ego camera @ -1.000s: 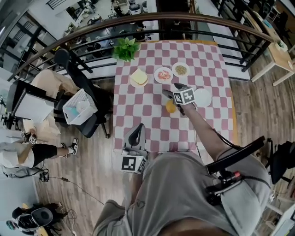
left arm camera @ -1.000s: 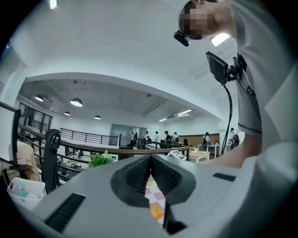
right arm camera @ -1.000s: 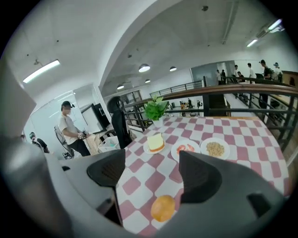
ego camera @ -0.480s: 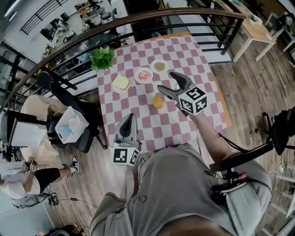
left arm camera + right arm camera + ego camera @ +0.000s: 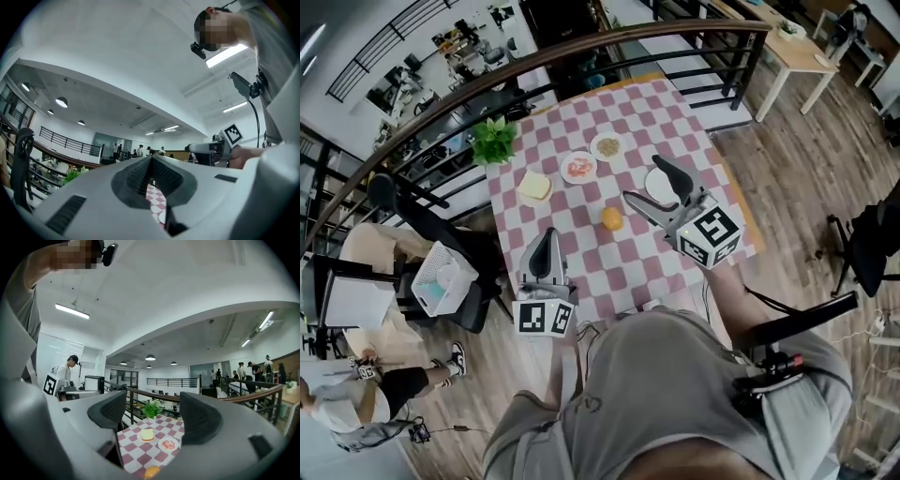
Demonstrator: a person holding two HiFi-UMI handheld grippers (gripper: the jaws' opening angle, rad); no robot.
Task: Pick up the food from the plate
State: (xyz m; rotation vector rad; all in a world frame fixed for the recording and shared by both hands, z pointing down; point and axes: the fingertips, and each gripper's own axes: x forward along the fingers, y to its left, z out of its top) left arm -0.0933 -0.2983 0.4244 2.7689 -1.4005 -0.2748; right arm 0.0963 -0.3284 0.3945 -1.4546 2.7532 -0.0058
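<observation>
My right claw [image 5: 641,178] hangs above the surface [image 5: 602,259], jaws wide apart and empty, clear of the dishes. The orange food [image 5: 612,218] lies on the checked cloth just beside the bare white plate [image 5: 657,191], so I judge it is already off the plate. My left claw [image 5: 546,246], closed on nothing, waits near the front edge, out of the way.

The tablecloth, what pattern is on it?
The tablecloth has pink and white checks, like a chessboard. The head view shows it best.

Checkered table [image 5: 675,117]: plates [image 5: 652,186], orange food [image 5: 612,218], plant [image 5: 494,141]
</observation>
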